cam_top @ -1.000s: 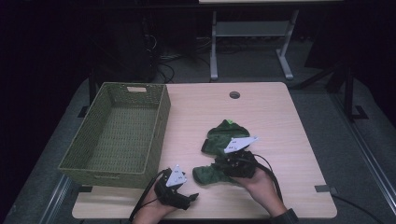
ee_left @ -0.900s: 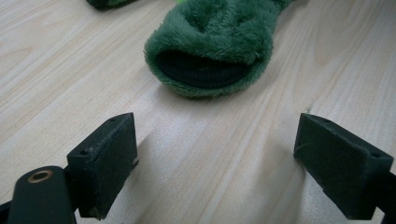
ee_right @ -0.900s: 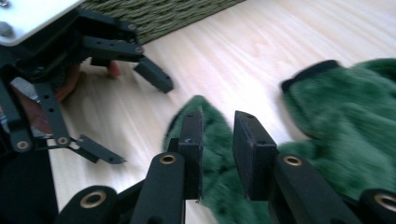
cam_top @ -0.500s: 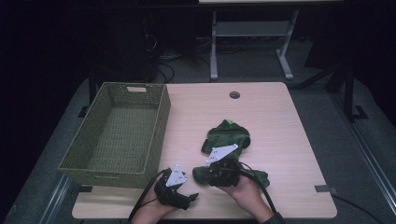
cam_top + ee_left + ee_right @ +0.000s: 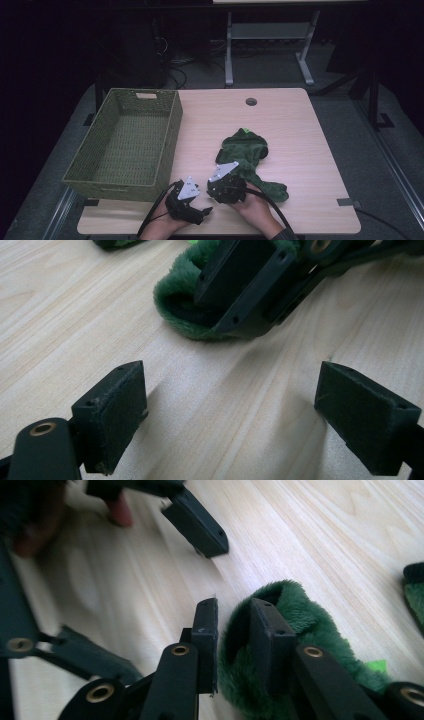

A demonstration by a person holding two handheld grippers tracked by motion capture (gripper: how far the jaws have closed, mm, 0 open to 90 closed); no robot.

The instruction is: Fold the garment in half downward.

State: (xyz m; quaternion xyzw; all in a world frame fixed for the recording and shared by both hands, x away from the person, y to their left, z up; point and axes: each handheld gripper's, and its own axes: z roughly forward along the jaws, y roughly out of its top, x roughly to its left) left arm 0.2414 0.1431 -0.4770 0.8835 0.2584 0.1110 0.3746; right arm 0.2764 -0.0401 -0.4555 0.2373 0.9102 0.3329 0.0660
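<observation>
A fuzzy green fleece garment (image 5: pixel 246 150) lies on the right half of the wooden table (image 5: pixel 295 115). My right gripper (image 5: pixel 214 192) is at its near left end, shut on the rim of an opening in the fleece (image 5: pixel 300 615): one jaw sits inside the opening, the other outside, and they have just eased apart a little. In the left gripper view that rim (image 5: pixel 175 310) wraps the right gripper's jaw. My left gripper (image 5: pixel 202 211) rests by the front edge, facing the right one. It is open (image 5: pixel 230 415) over bare wood.
An empty green woven basket (image 5: pixel 80 175) stands on the left side of the table, close to my left gripper. A round cable hole (image 5: pixel 251 102) is at the back edge. A dark strip of the garment (image 5: pixel 412 595) lies farther right.
My right gripper has come left and down toward the front edge, close to the left gripper, pulling the garment's near end along. The left gripper has stayed put.
</observation>
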